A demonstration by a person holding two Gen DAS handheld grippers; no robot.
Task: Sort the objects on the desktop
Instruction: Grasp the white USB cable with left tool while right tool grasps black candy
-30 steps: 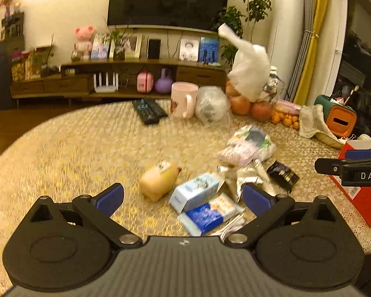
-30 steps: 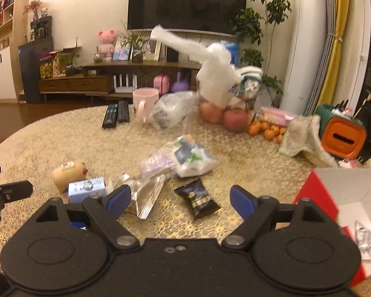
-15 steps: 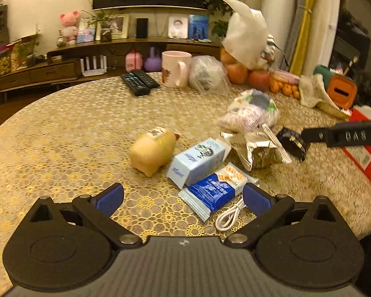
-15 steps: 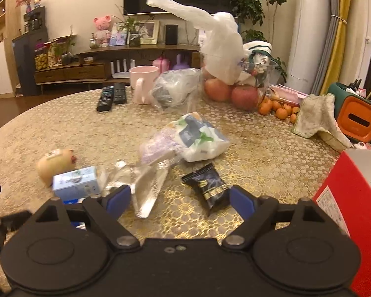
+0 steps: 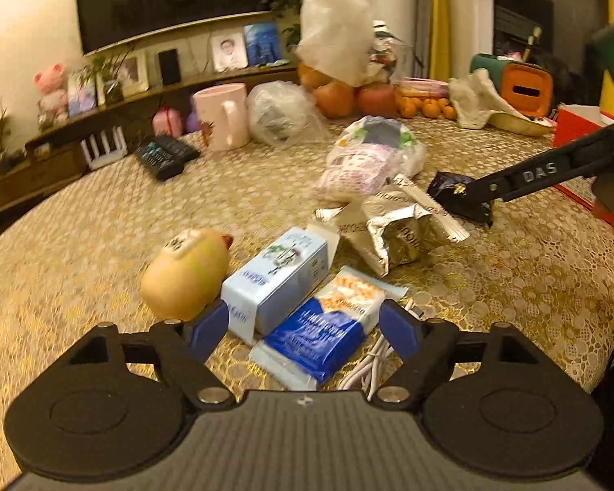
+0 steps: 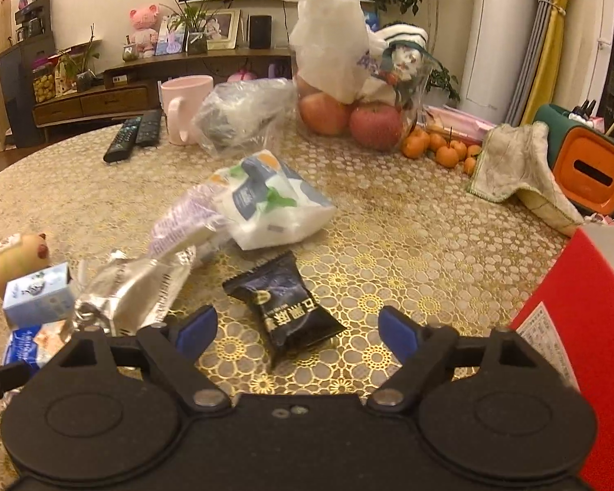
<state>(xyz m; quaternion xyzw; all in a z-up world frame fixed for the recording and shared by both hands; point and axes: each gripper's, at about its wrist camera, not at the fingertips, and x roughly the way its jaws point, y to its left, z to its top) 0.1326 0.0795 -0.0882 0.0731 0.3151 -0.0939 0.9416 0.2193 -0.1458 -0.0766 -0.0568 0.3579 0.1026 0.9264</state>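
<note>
The black snack packet lies flat on the gold-patterned bench, between the spread blue-tipped fingers of the right gripper, which are wide apart and hold nothing. Gold characters are printed on the packet, too small to read with certainty. In the left wrist view one finger of that gripper, stamped "DAS", reaches across the same packet.

The left gripper is also wide open and empty. Between its fingers lie a blue and white biscuit packet and the near end of a pale blue carton, both with print that is blurred beyond reading. A coiled white cable lies just beside the biscuit packet. A yellow pig-shaped toy touches the carton's left side. Behind the carton sits a crumpled silver foil pouch with upside-down lettering, and further back a purple-printed packet leans against a white and grey tissue pack.

A red box with a white label stands at the right edge. At the far side are a pink mug, two remote controls, apples, small oranges and an orange and green holder.
</note>
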